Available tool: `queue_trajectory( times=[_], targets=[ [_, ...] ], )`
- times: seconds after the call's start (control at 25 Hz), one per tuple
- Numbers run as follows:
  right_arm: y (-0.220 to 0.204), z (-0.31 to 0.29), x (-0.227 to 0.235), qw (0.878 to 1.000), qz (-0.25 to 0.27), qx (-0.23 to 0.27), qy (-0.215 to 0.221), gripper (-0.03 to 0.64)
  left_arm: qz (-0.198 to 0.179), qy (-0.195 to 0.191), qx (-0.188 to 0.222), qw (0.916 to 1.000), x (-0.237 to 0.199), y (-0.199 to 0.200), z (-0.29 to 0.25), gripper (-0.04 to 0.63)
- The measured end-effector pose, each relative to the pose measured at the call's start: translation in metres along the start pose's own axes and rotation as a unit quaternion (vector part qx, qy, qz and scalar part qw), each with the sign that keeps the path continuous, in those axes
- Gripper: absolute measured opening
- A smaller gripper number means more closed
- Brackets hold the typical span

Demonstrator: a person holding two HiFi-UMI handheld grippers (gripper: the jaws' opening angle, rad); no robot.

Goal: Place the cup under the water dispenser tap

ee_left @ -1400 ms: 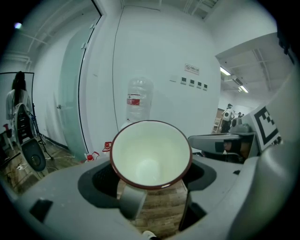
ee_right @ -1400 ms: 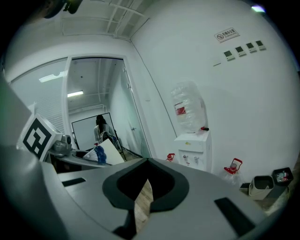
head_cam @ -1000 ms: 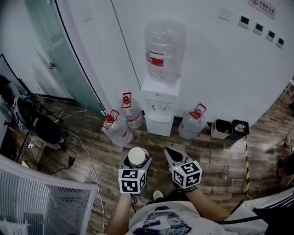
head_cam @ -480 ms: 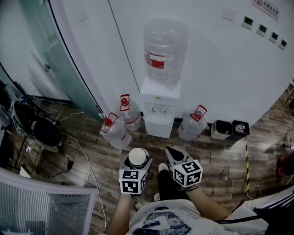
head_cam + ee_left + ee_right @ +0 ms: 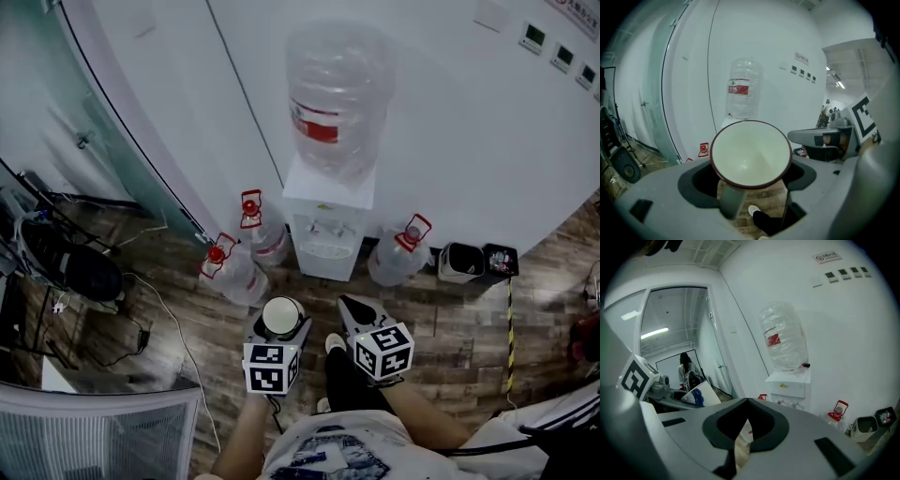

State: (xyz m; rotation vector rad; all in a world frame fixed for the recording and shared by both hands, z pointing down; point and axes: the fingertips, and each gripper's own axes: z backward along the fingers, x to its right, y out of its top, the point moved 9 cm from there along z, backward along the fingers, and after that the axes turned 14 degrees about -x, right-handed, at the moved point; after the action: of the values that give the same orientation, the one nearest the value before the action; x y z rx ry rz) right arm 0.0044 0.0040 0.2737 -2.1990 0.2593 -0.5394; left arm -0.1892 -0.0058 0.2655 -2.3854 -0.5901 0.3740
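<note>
Wood-plank floor [image 5: 459, 328], white wall [image 5: 441, 141] behind. Left gripper [image 5: 280, 330] is clamped on the cup [image 5: 281, 317]: pale inside, dark red rim, mouth facing the head camera. In the left gripper view the cup [image 5: 750, 151] fills the gap between the jaws, handle pointing down. Right gripper [image 5: 353, 308] is beside it, jaw tips meeting, nothing between them [image 5: 746, 403]. Cup is well short of the water dispenser [image 5: 326, 220], floor between them. Dispenser stands against the wall, big bottle [image 5: 336, 98] inverted on top. Red-capped jugs [image 5: 234, 272] flank it on the floor; two small bins [image 5: 464, 262] to the right.
</note>
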Motion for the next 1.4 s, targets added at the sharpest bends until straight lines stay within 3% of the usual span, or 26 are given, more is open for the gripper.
queue_trajectory(
  times=[0.64,1.08,1.4],
  targets=[
    [0.03,-0.137,0.106,0.999,-0.007,-0.048,-0.009,0.02,0.001,-0.003,-0.051,0.9987,-0.056,0.059,-0.165,0.43],
    [-0.017,-0.228,0.158,0.997,-0.027,-0.069,-0.02,0.02,-0.021,-0.003,-0.069,0.9974,-0.085,0.035,-0.281,0.43],
    [-0.064,-0.296,0.199,0.996,-0.047,-0.063,-0.029,0.02,-0.015,-0.001,-0.072,0.9973,-0.107,0.008,-0.369,0.43]
  ],
)
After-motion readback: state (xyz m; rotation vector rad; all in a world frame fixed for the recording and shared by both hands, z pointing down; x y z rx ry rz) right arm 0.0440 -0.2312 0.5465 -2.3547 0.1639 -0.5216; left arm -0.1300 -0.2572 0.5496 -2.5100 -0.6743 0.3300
